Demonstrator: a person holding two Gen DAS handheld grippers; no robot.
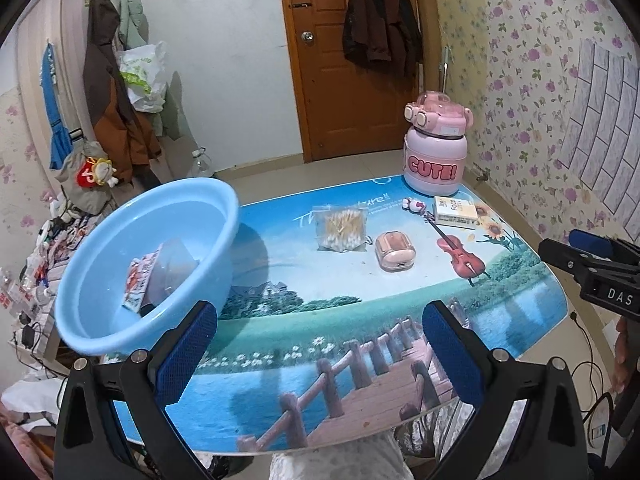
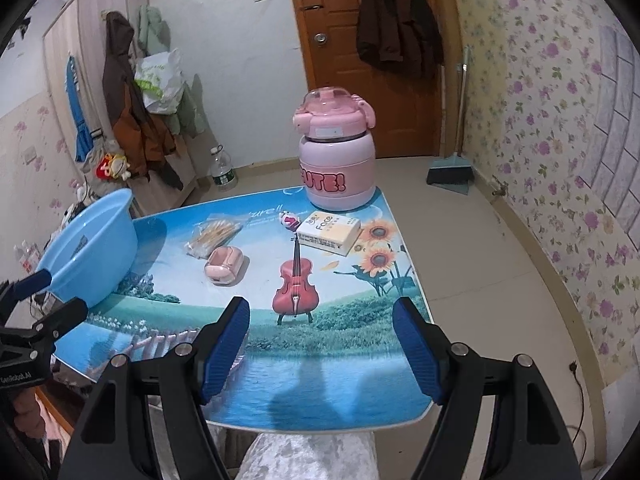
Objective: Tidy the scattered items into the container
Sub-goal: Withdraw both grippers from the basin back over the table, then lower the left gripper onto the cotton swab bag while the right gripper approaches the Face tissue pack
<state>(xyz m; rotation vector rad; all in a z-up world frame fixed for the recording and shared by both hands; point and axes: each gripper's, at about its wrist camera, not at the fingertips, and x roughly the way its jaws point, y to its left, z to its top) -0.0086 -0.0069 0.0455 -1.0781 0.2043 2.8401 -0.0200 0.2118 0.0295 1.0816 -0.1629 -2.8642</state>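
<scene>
Use the light-blue round plastic basin (image 1: 148,268) as your reference; it sits at the left end of the picture-printed table (image 2: 332,376) and already holds a printed packet. The remaining items lie to its right: nearest, the clear bag of cotton swabs (image 1: 342,228), then the pink rounded plastic case (image 2: 223,265), its long axis running away from you. Your right tongs (image 2: 320,344) probably have the shorter reach to the case. Both the right and the left tongs (image 1: 320,356) stand released, empty, angled down over the near table edge.

Basin (image 1: 120,280) left on table (image 1: 520,300), bottle (image 1: 436,152) behind (far edge)
</scene>
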